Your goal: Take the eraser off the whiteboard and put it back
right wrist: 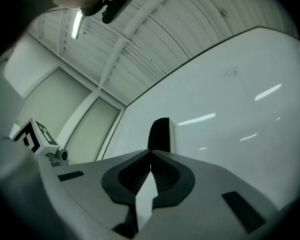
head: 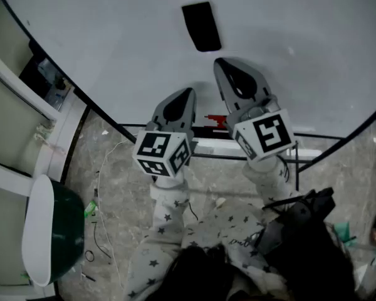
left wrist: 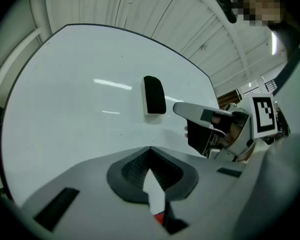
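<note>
Head view: left gripper (head: 187, 94) and right gripper (head: 224, 63) empty, jaws together, before the whiteboard (head: 113, 49).
The eraser (head: 201, 26) is a black oblong block with a white edge, stuck flat on the board; its long axis runs up the board, slightly tilted. It lies just beyond the right gripper's tip, apart from it.

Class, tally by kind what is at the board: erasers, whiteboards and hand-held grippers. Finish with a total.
eraser: 1
whiteboard: 1
grippers: 2 (left gripper, right gripper)
Total: 4
</note>
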`<state>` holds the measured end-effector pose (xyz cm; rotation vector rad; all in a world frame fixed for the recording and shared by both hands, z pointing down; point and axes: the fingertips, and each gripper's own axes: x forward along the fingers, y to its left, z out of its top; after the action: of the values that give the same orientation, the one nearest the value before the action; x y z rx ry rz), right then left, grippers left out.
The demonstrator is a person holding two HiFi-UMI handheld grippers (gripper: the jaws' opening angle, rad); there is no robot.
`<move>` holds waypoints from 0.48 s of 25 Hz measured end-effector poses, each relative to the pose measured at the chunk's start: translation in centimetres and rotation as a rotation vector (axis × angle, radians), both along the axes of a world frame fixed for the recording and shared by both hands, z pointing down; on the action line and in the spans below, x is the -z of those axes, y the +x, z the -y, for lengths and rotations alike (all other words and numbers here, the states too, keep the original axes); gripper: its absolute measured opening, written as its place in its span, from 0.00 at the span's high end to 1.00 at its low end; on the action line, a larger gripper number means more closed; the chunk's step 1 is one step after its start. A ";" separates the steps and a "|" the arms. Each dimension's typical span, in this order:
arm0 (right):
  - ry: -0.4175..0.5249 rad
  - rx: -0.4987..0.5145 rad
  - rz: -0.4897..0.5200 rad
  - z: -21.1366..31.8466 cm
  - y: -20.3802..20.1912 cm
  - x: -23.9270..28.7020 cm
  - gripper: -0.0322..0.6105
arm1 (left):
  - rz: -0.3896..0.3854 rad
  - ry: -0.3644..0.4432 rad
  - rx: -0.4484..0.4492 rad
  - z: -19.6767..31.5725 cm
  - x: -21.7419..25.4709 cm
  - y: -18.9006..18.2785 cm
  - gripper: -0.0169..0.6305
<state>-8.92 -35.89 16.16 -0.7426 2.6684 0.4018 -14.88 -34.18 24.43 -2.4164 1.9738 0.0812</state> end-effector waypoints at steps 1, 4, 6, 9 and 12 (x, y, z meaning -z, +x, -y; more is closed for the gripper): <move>0.015 -0.024 0.001 0.2 -0.1 0.6 0.94 | -0.001 0.007 -0.012 0.3 0.3 -0.2 0.97; 0.047 -0.082 0.006 0.9 -0.5 2.0 0.94 | -0.004 0.023 -0.045 1.2 1.0 -0.9 0.97; 0.053 -0.103 0.024 1.1 -0.9 2.7 0.94 | -0.005 0.029 -0.064 1.7 1.2 -1.7 0.97; 0.072 -0.136 0.050 1.1 -1.7 4.0 0.92 | 0.001 0.034 -0.117 2.0 1.6 -2.5 0.97; 0.088 -0.177 0.062 0.6 -2.9 5.1 0.64 | 0.015 0.027 -0.182 1.9 1.8 -2.9 0.97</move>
<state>-11.81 -36.53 11.01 -0.9514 2.5182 0.5282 -17.80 -36.10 22.63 -2.5644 1.7310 0.0912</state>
